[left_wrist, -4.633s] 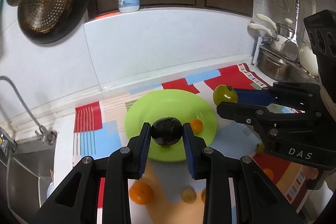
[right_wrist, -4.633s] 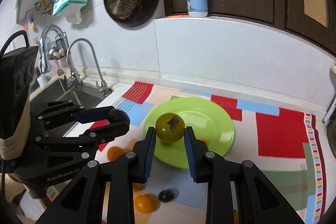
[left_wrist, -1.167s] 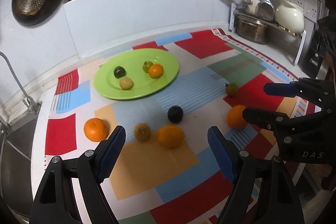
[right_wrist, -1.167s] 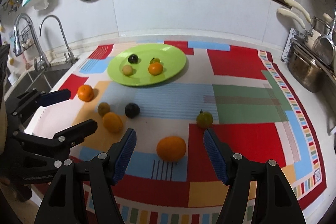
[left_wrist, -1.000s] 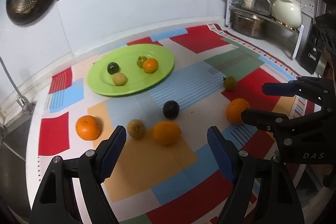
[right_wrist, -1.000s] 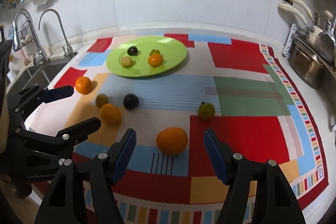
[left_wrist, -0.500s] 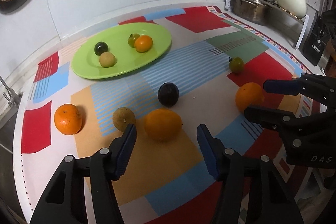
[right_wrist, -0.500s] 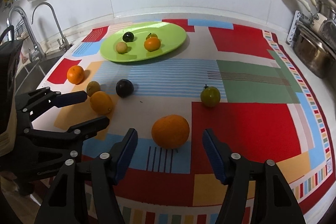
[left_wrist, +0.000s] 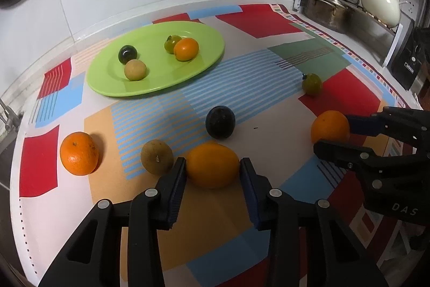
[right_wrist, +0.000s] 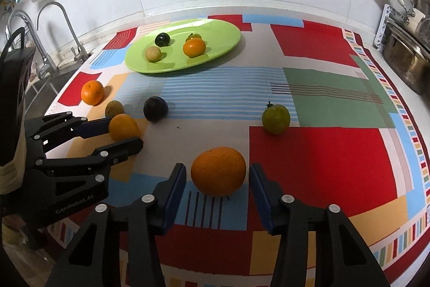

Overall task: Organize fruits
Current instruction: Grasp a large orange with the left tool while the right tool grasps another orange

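Both grippers are down on the patchwork mat (right_wrist: 317, 158), each straddling its own fruit, jaws closing on both.

Left gripper (left_wrist: 212, 171): the oval orange fruit (left_wrist: 212, 164) sits between the blue pads. Both pads look right at its skin, left side flush, right side touching or nearly so. Call it a pinch just landing; the fruit rests on the mat. A brown-green fruit (left_wrist: 157, 156) lies just beside the left finger, at 9 o'clock of the oval one. A dark plum (left_wrist: 220, 121) sits near its 12 o'clock, apart from it.

Right gripper (right_wrist: 217, 176): the round orange (right_wrist: 218, 170) is centred between the fingers, with a visible gap on each side. Pads not on it yet, so spread, nothing gripped. The orange rests on the mat.

Green plate (left_wrist: 113, 88) sits at 12 o'clock in both views, well apart from both grippers. It holds four fruits: dark one, pale tan one, small green one, small orange one; the last two touch.

Loose on the mat:
- a second round orange (left_wrist: 79, 153), far out at 9 o'clock of the left gripper
- a green tomato (right_wrist: 276, 118) at 1 o'clock of the right gripper

Sink tap (right_wrist: 48, 26) at 10 o'clock in the right view, pot rack (left_wrist: 338, 4) at 2 o'clock in the left view.
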Demonstrator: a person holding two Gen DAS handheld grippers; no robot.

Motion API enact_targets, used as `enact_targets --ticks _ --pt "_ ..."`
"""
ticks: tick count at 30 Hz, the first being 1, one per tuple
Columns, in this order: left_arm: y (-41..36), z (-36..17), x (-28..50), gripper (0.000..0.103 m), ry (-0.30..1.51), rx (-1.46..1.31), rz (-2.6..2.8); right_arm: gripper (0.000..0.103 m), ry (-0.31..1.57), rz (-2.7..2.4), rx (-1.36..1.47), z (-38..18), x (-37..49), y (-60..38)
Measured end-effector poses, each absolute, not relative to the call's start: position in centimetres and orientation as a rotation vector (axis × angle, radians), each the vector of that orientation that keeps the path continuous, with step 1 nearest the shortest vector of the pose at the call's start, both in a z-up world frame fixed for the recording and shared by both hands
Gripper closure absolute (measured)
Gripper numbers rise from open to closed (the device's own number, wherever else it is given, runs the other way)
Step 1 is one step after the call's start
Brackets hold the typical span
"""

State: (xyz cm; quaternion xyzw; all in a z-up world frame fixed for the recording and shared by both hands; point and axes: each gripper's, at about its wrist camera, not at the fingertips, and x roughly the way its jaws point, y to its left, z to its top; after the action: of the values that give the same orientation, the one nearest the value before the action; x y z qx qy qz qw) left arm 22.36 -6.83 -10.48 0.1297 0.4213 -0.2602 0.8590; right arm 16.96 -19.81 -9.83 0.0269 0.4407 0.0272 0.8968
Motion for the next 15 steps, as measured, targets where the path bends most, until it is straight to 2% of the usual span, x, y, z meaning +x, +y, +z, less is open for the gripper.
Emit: enact_targets --ticks 15 --pt "-6.2 -8.5 21.2 0.064 0.842 0.258 -0.542 0.061 0.883 0.087 0.066 -8.7 16.3 -19.7"
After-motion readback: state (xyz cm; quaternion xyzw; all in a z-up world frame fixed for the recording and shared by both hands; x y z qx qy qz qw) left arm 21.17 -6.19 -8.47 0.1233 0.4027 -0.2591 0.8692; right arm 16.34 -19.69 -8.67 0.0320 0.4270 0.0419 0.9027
